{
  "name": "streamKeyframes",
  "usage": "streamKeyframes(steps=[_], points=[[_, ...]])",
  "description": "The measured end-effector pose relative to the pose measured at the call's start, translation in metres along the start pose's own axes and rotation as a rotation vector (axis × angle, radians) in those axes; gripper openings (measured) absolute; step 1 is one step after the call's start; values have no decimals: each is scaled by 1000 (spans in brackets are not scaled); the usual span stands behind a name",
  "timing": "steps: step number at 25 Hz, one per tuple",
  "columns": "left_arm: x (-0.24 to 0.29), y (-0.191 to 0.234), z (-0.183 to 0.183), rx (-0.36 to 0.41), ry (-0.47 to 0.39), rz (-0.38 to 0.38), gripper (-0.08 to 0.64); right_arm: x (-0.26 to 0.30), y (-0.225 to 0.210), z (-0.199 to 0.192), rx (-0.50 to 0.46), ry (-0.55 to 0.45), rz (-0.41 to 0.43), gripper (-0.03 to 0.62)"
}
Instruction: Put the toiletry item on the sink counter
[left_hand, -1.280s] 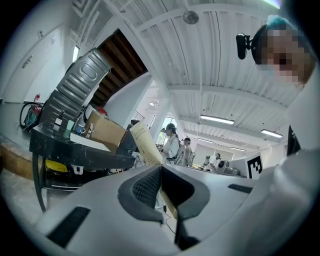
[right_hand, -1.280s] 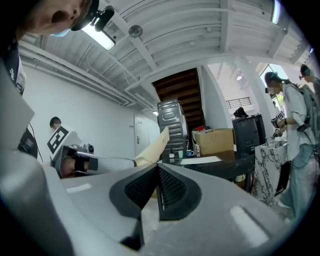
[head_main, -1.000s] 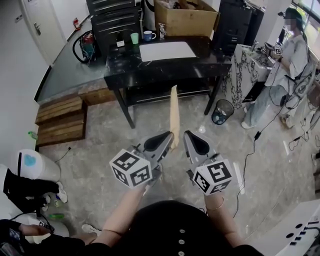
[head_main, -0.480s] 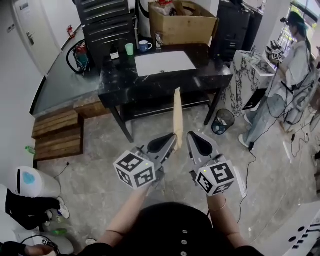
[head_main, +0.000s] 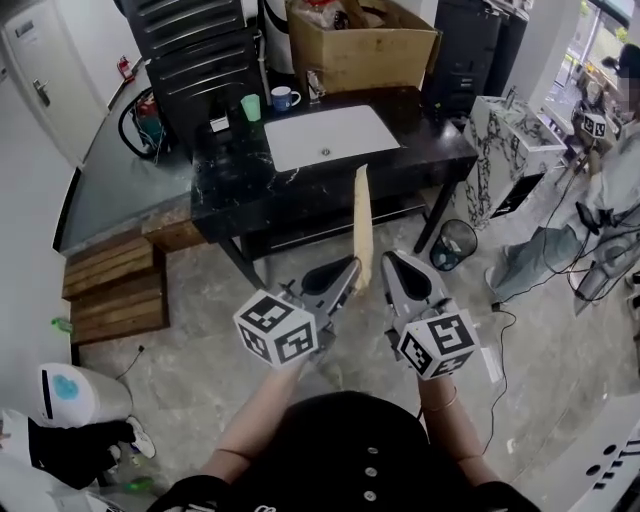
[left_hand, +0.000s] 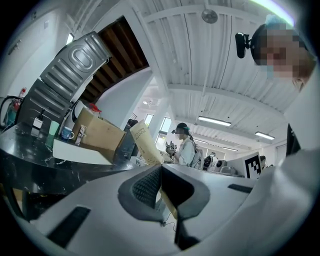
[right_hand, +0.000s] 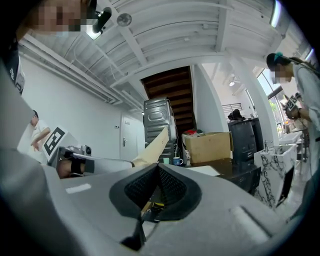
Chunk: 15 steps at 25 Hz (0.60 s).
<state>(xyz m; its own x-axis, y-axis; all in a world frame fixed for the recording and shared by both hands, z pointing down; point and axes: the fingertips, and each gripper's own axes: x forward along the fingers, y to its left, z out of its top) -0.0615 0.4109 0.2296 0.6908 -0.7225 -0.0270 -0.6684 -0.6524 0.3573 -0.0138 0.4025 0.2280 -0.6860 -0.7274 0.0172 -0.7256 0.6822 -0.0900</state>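
A long tan cardboard toothpaste box is held nearly upright in the middle of the head view. Its lower end is pinched between the jaws of the left gripper. In the left gripper view the dark ribbed pads are seen pressed against the lower part of the box, and the rest rises up and to the left of them. The grip at one end is judged to leave most of the length free, so that the box can be laid down or stood up without the jaws getting in the way.

The right gripper is held just right of the box, at the same height. Its jaws are pressed together with nothing seen between them, and it is judged to be idle, carried alongside.

The black marble-patterned sink counter, with its white rectangular basin, lies in the upper middle of the frame. It is well apart from the box, with grey stone floor between them. A pale green cup and a blue-and-white mug stand at its far left edge, in front of a large open brown cardboard carton.

The item is therefore judged to be in transit and not yet placed. Bare stone beside the basin appears free for it. With one end alone gripped, the long box could swing or slip if it is tilted sharply.
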Motion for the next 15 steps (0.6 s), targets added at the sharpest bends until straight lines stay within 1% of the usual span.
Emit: streamKeyframes(steps=[3, 6, 10, 15], points=[[11, 21, 4, -3, 10, -17, 11, 24, -9, -1, -10, 3, -11, 4], [19, 38, 3, -10, 32, -29, 12, 42, -18, -8, 0, 19, -28, 3], [28, 54, 6, -25, 37, -34, 12, 56, -29, -13, 13, 35, -43, 3], [40, 71, 10, -41, 41, -33, 11, 74, -38, -15, 8, 55, -41, 3]])
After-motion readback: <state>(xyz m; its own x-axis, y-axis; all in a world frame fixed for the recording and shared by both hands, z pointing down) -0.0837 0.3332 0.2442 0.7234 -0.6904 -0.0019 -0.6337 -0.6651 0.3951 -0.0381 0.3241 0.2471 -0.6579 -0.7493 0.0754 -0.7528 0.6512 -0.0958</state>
